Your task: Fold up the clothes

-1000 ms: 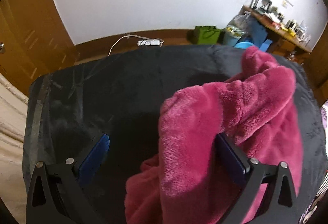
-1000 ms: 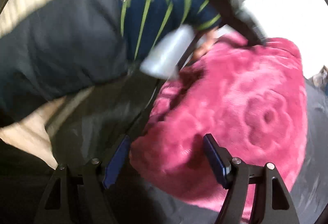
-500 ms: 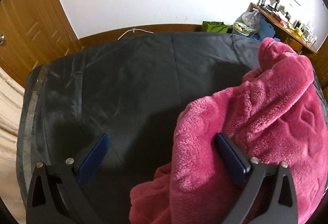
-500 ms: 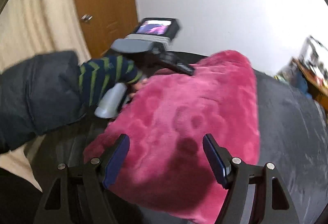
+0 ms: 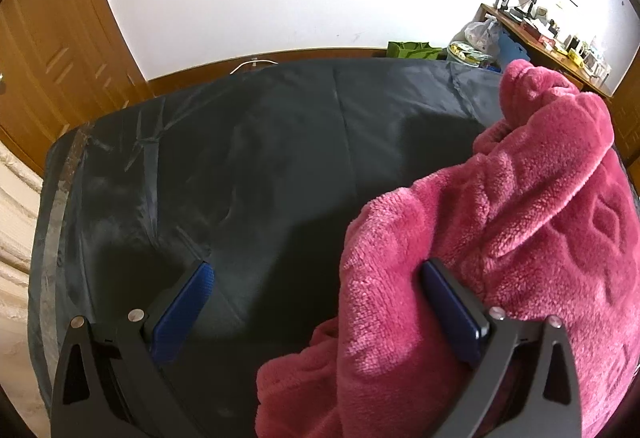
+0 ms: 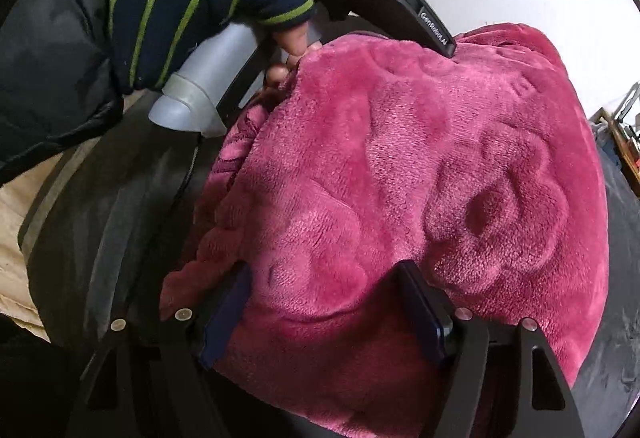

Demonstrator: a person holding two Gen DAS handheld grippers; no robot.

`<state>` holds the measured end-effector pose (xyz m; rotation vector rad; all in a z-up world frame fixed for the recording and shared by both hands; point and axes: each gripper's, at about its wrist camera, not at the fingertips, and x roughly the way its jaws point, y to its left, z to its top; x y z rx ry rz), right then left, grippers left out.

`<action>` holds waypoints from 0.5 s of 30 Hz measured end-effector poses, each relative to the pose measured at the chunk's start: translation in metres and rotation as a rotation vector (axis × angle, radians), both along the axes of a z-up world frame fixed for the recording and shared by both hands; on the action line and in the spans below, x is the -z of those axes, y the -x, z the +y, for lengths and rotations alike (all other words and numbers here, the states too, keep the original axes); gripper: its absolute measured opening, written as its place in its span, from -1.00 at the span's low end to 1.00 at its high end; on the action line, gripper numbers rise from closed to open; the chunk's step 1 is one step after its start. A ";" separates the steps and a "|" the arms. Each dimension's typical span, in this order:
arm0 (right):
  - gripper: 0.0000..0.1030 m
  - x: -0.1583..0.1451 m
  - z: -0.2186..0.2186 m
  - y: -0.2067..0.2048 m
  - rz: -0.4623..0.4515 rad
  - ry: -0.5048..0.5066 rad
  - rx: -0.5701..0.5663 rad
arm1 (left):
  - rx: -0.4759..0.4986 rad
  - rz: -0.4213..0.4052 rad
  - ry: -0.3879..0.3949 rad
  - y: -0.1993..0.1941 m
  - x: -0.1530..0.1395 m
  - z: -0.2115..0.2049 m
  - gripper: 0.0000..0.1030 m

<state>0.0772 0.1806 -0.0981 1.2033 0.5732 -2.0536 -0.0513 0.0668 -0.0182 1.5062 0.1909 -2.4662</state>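
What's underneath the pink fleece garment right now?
The pink fleece garment lies bunched on a dark padded mat, which shows bare around it. Whatever lies beneath the pile itself is covered by its folds.

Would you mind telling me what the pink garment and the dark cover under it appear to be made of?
Pink garment: looks like plush fleece, with fuzzy pile and embossed flower shapes. Dark cover: probably a smooth woven synthetic, given its faint sheen and sharp creases.

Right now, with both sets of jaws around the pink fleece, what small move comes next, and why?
Probably lift the right gripper clear. Its jaws are opening, and the pink fleece is bunched between them on the dark mat. The left gripper stands open, one pad against the fleece.
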 end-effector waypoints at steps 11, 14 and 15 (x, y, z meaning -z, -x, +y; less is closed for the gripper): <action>0.54 -0.057 0.054 0.012 -0.067 0.197 0.005 | -0.048 -0.020 0.000 -0.015 -0.030 -0.012 1.00; 0.54 -0.085 0.086 0.026 -0.036 0.270 0.048 | -0.067 0.013 -0.009 -0.027 -0.051 -0.015 1.00; 0.54 -0.091 0.097 0.032 -0.027 0.282 0.071 | -0.067 0.025 -0.013 -0.032 -0.058 -0.014 1.00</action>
